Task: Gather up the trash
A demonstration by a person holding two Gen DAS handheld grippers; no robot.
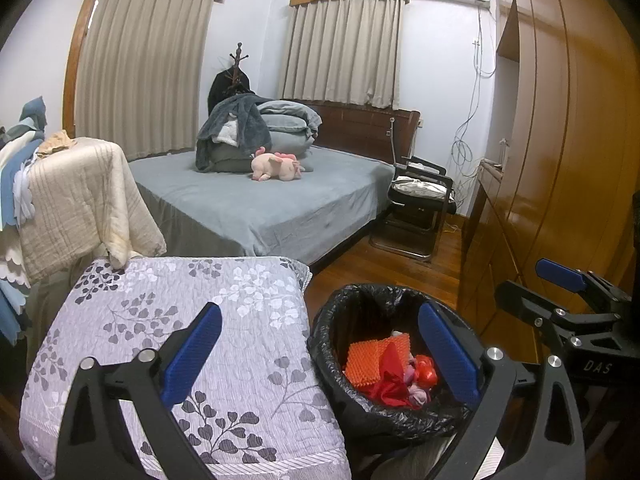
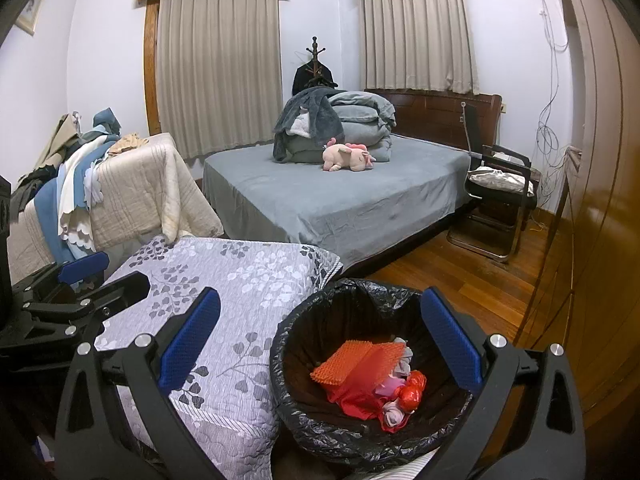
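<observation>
You are holding both grippers up above the bin, side by side and pointed into the room, so each camera looks down past its fingers into the black liner. Your left gripper has its jaws spread wide with nothing between them, one blue pad over the flowered quilt and the other over the bin's rim. Your right gripper is the same: jaws wide, empty, straddling the quilt's edge and the bin's mouth. The trash lies at the bottom of the bin: an orange bumpy sheet, crumpled red plastic, and some pale and pink scraps beside it. The bin stands on the wooden floor, pressed against the quilt-covered furniture, which keeps it close to hand wherever you reach from here. With both grippers empty and the rubbish already inside, this reads as a moment just after a drop, or a pause while you look for more. No loose rubbish shows on the grey bed, where only folded bedding and a pink plush toy sit, nor on the visible floor.
</observation>
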